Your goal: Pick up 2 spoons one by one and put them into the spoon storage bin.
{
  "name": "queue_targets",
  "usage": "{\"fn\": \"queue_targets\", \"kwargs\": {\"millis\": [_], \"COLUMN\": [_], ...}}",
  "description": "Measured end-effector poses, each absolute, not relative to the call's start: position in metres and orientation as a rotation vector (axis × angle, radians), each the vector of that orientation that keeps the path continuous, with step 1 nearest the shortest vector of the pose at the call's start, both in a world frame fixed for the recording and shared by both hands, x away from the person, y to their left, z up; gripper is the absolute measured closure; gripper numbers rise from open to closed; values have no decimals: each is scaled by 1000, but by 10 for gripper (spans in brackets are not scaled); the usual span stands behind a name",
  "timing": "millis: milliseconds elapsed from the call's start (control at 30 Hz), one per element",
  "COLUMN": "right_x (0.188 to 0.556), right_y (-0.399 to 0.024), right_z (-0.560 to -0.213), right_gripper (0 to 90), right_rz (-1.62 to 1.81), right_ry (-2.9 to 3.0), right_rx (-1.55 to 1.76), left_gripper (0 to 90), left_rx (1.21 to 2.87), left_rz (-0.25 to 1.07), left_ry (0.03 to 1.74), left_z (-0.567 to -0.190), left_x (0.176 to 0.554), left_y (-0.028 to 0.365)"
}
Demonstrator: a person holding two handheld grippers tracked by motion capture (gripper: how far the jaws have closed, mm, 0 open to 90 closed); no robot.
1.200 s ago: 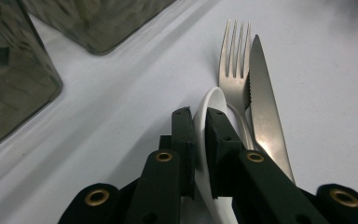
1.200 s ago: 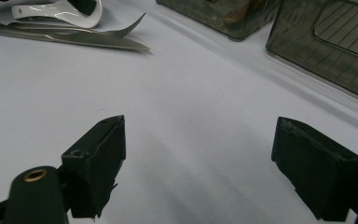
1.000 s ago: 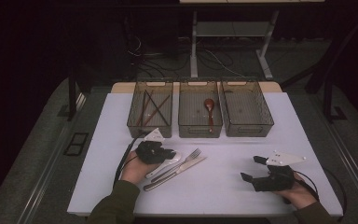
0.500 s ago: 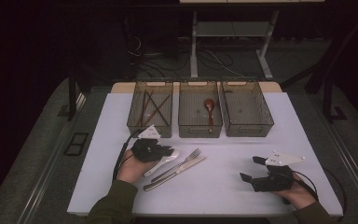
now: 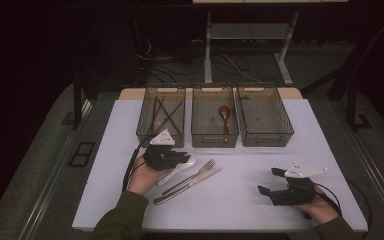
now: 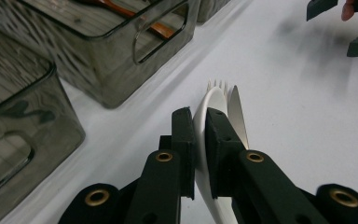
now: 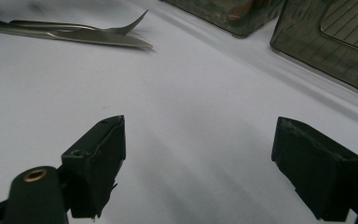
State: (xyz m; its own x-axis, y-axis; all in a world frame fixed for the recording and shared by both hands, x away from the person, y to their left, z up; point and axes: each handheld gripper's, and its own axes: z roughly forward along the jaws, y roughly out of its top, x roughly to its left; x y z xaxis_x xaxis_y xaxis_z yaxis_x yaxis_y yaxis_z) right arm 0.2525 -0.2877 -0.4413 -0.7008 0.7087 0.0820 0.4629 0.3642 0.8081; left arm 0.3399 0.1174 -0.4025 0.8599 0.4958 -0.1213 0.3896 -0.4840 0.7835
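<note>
My left gripper (image 5: 179, 158) is shut on a white spoon (image 5: 184, 167) just in front of the left bin, and holds it a little above the white table (image 5: 240, 200). In the left gripper view the black pads (image 6: 184, 135) clamp the spoon's white bowl (image 6: 209, 101) edge-on. Under it lie a metal fork (image 5: 196, 173) and a knife (image 5: 187, 186), side by side; the fork's tines (image 6: 216, 84) and the knife's blade (image 6: 238, 112) peek past the spoon. At the table's right front my right gripper (image 5: 270, 180) rests open, nothing between its fingers (image 7: 98, 154).
Three smoky clear bins stand in a row at the back: the left (image 5: 145, 131) holds dark chopsticks (image 5: 164, 114), the middle (image 5: 215, 137) a brown spoon (image 5: 224, 114), the right (image 5: 266, 136) looks empty. Bare white table lies between the two grippers.
My left gripper has risen a little with the white spoon in it. The right gripper, the fork and the knife have kept still.
</note>
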Motion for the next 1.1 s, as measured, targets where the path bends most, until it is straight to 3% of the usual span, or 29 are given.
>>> {"fn": "queue_targets", "kwargs": {"millis": [1100], "right_x": [250], "right_y": [-291], "right_z": [-436], "right_gripper": [178], "right_rz": [1302], "right_ry": [2319], "right_rx": [1038], "left_gripper": [826], "left_rx": [2135], "left_rz": [203], "left_ry": [559], "left_z": [-347], "left_x": [405], "left_y": [55]}}
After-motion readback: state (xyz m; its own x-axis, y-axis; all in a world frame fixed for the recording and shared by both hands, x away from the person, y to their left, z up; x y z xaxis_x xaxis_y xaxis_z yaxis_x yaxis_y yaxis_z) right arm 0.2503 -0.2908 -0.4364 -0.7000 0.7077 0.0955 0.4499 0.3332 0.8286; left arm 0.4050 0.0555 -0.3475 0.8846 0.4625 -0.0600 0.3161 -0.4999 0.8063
